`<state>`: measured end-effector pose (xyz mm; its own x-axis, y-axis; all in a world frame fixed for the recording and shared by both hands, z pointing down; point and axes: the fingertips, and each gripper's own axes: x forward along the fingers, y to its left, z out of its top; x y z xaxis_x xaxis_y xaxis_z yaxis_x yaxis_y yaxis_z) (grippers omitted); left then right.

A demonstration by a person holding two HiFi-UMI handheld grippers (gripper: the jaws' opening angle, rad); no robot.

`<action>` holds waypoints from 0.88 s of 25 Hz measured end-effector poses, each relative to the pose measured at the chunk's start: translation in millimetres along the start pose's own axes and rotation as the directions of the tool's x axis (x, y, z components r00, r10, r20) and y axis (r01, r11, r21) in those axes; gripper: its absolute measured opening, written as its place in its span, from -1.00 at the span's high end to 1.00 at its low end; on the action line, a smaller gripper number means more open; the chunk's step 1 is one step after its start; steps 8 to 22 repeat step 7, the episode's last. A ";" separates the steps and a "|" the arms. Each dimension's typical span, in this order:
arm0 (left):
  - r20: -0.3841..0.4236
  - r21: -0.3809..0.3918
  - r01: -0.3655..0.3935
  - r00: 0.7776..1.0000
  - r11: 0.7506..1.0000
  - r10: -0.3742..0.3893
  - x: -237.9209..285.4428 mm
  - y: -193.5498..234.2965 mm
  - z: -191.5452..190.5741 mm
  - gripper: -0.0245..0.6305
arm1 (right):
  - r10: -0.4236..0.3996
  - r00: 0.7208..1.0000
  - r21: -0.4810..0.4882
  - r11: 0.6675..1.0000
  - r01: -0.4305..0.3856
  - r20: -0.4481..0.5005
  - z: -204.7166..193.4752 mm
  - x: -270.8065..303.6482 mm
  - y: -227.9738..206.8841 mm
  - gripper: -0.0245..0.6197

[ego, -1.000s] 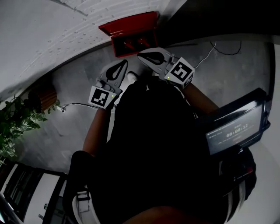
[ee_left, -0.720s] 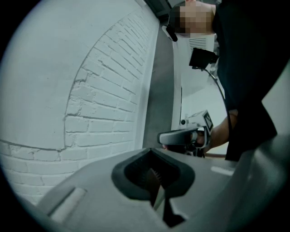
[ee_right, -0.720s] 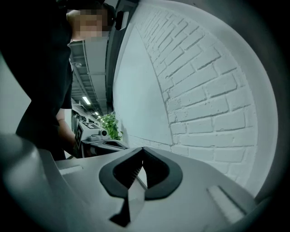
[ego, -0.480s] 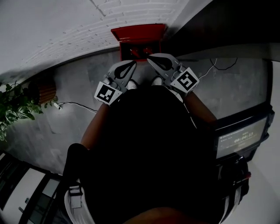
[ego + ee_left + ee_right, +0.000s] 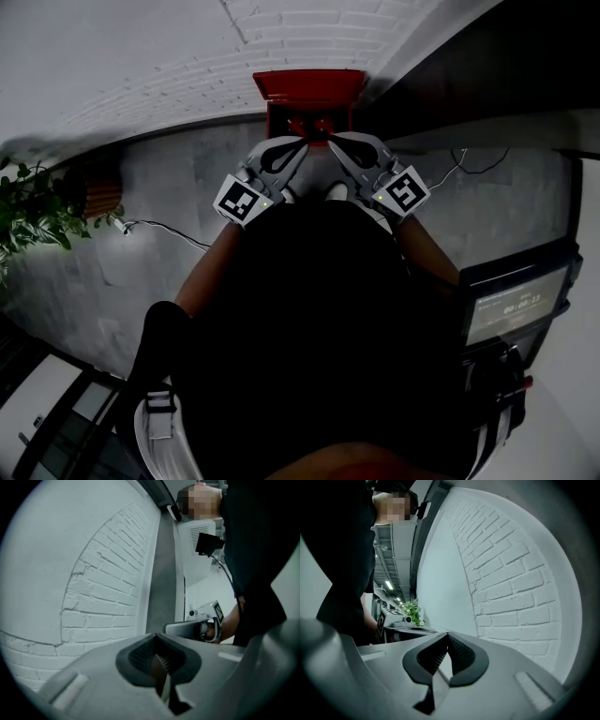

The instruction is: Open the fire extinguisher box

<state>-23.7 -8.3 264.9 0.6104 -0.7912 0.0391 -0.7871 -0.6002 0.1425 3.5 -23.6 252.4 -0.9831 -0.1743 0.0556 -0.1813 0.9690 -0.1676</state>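
Head view first: the red fire extinguisher box [image 5: 305, 86] sits on the grey floor [image 5: 187, 178] tight against the white brick wall [image 5: 309, 33], its dark inside on show with red shapes in it. The left gripper [image 5: 302, 142] and right gripper [image 5: 332, 142] point in at the box's near edge, tips close together, left one on the box's left, right one on its right; whether either tip touches the box I cannot tell from up here. Only this view shows the box at all. It also shows a plant [image 5: 37, 211] well off to the box's left and a lit screen [image 5: 511, 305] far off to its right. Now the gripper views: both look along the brick wall. The left gripper view shows its jaws pressed together with nothing between them, and beyond them the other gripper in a hand [image 5: 212, 629]. The right gripper view shows jaws closed tight too, empty.
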 end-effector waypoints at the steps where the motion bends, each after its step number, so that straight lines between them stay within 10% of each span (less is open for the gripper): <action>1: 0.001 0.001 -0.002 1.000 1.000 0.002 -0.4 1.3 0.3 0.93 | -0.003 1.000 -0.002 1.000 0.003 0.003 0.0 0.5 -0.9 0.90; 22: -0.005 0.002 0.002 1.000 1.000 -0.002 0.3 0.6 -0.3 0.93 | -0.010 1.000 0.005 1.000 0.010 0.005 1.4 -3.0 -1.8 0.90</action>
